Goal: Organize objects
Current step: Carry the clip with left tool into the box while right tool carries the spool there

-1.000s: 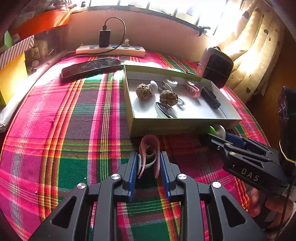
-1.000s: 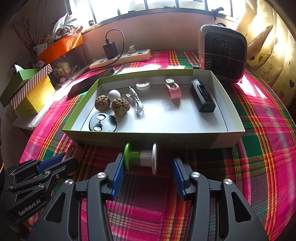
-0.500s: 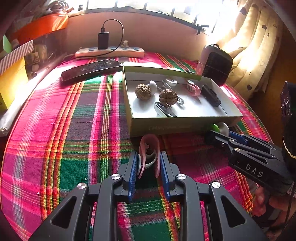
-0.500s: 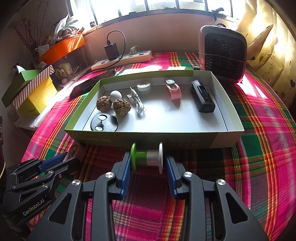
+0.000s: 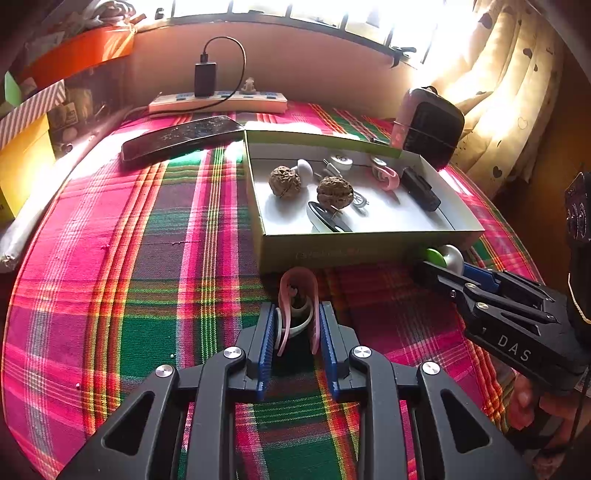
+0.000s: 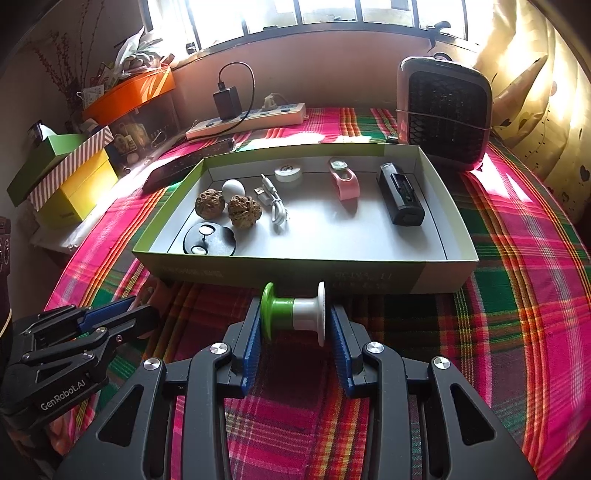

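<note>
1. A pink, green and orange plaid cloth [image 6: 517, 258] covered the table.
2. At 12 o'clock, bright daylight poured through a barred window [image 6: 332, 14] above a salmon-pink wall [image 6: 332, 81].
3. At 2 o'clock hung a cream curtain with heart prints [image 5: 509, 92].
4. At 10 o'clock stood stacked orange, green and yellow boxes [image 6: 70, 173].

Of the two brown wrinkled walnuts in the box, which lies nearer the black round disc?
The right brown walnut, beside the white cable; it nearly touches the black round disc, unlike the left walnut.
</note>
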`<act>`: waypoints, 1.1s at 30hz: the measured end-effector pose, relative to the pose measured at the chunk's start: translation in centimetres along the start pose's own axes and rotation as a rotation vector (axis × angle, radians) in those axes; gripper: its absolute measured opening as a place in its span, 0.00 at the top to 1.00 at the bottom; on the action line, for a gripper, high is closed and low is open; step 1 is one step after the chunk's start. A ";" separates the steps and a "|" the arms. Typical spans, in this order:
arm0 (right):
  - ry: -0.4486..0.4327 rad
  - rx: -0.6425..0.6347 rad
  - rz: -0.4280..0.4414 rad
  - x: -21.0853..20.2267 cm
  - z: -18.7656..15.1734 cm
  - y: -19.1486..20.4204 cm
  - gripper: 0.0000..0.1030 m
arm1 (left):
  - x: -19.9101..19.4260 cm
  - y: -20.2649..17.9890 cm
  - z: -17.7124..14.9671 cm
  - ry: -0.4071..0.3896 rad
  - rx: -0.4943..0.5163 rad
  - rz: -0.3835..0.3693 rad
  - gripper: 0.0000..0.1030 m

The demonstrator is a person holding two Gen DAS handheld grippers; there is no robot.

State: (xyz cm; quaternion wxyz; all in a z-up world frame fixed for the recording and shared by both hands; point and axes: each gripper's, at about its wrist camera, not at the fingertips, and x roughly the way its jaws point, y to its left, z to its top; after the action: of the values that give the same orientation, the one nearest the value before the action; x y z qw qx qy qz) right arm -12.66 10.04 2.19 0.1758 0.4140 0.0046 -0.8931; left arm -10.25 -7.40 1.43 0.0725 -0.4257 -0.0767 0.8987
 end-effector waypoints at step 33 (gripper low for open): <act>-0.066 0.013 0.027 -3.7 0.9 -3.0 0.66 | -2.5 -4.4 2.1 -0.054 0.089 -0.032 0.79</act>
State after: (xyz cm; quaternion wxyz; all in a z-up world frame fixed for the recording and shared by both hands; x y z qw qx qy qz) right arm -12.07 13.83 5.11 0.1850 0.3855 -0.0127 -0.9039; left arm -9.99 -3.79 5.52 0.1036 -0.3965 -0.0453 0.9110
